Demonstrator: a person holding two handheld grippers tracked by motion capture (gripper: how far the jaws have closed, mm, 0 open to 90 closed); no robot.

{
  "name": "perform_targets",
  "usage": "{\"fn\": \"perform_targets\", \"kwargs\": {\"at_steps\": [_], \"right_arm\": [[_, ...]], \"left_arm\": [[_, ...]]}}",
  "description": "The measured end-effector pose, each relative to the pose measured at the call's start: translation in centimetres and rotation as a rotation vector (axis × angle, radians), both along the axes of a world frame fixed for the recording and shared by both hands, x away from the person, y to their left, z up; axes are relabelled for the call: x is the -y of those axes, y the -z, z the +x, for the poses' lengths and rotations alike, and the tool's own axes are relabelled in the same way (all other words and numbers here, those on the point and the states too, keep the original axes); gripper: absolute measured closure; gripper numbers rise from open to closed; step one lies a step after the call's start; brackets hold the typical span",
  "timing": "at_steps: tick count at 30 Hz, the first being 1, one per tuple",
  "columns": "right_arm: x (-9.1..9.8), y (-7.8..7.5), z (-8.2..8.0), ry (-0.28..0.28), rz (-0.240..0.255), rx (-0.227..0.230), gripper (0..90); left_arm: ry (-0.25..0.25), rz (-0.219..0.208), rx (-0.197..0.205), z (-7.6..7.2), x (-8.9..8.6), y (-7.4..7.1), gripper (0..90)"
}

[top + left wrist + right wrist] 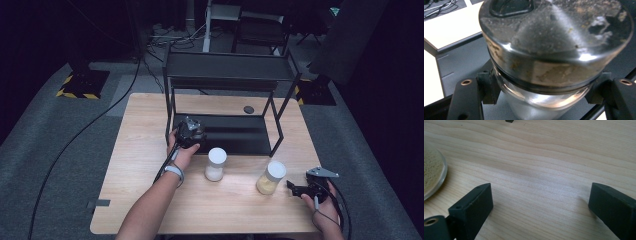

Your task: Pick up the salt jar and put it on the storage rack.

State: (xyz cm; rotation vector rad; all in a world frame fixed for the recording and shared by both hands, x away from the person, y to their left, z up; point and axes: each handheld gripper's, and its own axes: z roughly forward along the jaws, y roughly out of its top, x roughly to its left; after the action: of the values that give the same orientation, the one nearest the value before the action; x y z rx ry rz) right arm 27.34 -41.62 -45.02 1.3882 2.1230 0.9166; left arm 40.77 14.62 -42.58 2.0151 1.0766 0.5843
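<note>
My left gripper (190, 132) is shut on a glass jar (536, 100) with a smudged grey metal lid (554, 37), its jaws pressing the glass just under the lid. It holds the jar at the front left of the black rack's lower shelf (235, 134). My right gripper (295, 189) rests low over the table's right front, open, with bare wood between its jaws (541, 197). Just left of it stands a white-lidded jar of yellow grains (270, 177), whose base shows in the right gripper view (431, 172). A second white-lidded jar, of white powder (215, 164), stands mid-table.
The two-tier black metal rack (227, 67) stands at the back of the wooden table (140, 165), its upper shelf overhanging the lower one. A small dark round object (248, 109) lies on the table behind the lower shelf. Cables run across the floor beyond.
</note>
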Motion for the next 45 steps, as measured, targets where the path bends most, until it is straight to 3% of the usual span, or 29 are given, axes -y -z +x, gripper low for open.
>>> {"fn": "perform_targets", "kwargs": {"at_steps": [8,15,18,21,26,34,40,45], "right_arm": [[0.0,0.0,0.0,0.000,0.000,0.000,5.4],[0.0,0.0,0.0,0.000,0.000,0.000,5.4],[0.0,0.0,0.0,0.000,0.000,0.000,5.5],[0.0,0.0,0.0,0.000,0.000,0.000,5.5],[0.0,0.0,0.0,0.000,0.000,0.000,5.4],[0.0,0.0,0.0,-0.002,-0.001,0.001,5.4],[0.0,0.0,0.0,-0.002,-0.001,0.001,5.5],[-0.1,0.0,-0.1,-0.002,-0.005,0.005,6.0]], "left_arm": [[-0.017,-0.005,-0.008,0.1,0.1,0.0,29.7],[-0.032,-0.019,0.036,-0.6,0.1,-1.1,13.9],[-0.025,-0.024,0.068,-1.1,0.0,-2.0,12.3],[-0.018,-0.059,0.099,-1.9,-0.3,-3.0,11.5],[-0.014,-0.054,0.130,-3.3,-0.4,-4.9,11.0],[-0.009,-0.091,0.169,-6.5,-2.0,-7.3,10.6],[-0.001,-0.090,0.183,-9.0,-3.4,-8.6,10.3],[-0.017,-0.091,0.188,-11.0,-4.8,-8.6,10.3]]}}
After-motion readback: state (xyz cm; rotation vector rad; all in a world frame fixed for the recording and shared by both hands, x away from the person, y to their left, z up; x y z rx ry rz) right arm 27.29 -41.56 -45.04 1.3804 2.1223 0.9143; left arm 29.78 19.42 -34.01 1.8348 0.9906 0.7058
